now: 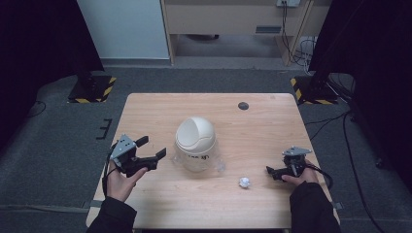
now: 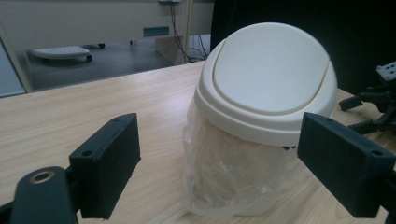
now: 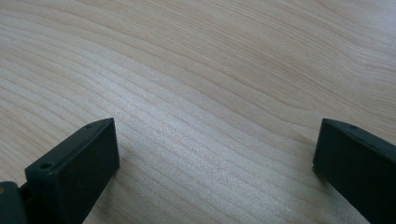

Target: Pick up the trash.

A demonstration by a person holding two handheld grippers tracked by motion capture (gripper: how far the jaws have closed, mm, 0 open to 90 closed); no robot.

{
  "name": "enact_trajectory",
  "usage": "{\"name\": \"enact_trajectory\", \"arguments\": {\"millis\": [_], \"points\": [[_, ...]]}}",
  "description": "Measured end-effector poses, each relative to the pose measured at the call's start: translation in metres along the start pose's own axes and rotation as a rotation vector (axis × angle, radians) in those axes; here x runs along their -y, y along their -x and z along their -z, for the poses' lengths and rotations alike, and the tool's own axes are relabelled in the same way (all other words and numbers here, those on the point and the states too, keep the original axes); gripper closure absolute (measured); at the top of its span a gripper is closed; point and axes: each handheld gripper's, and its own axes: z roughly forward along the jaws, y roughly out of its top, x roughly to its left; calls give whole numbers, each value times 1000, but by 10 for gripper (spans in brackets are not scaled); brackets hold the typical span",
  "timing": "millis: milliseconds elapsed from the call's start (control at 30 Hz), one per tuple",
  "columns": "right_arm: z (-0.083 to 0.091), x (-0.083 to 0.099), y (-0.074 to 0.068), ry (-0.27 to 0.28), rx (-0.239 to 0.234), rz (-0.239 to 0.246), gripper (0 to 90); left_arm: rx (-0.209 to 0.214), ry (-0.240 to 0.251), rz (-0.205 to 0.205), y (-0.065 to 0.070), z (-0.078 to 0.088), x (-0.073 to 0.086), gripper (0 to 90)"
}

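A small bin [image 1: 195,145] with a cream dome lid and a clear plastic liner stands near the middle of the desk [image 1: 252,126]. A crumpled ball of paper [image 1: 244,182] lies on the desk in front of it and to its right, apart from it and near the right gripper [image 1: 272,171]. The layout suggests the paper is meant to go into the bin.

The left gripper [image 1: 154,149] is held just left of the bin, aimed at it with its jaws wide apart and nothing between them, probably to steady the bin or work its lid. The right gripper rests low over the desk by the paper, also wide open and empty, likely ready for the pick-up.

The left gripper view shows what the high view cannot: the flap [image 2: 266,65] set into the lid, shut, and the crinkled liner [image 2: 233,172] hanging below the rim. It also catches the right gripper far off at its right edge. The right gripper view shows bare wood grain between its jaws, so that gripper does not seem to be lined up on the paper yet. The high view alone shows how bin, paper and both hands sit relative to each other.
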Motion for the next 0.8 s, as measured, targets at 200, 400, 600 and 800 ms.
{"name": "enact_trajectory", "arguments": {"millis": [200,400,600,800], "points": [[0,0,0,1,0,-1,5,18,-7,-19,8,-7,-5,125],[0,0,0,1,1,-1,5,53,-16,-37,18,-17,-10,125],[0,0,0,1,1,-1,5,92,-36,-51,28,-27,-12,133],[0,0,0,1,1,-1,5,113,-55,-80,38,-38,-14,137]]}}
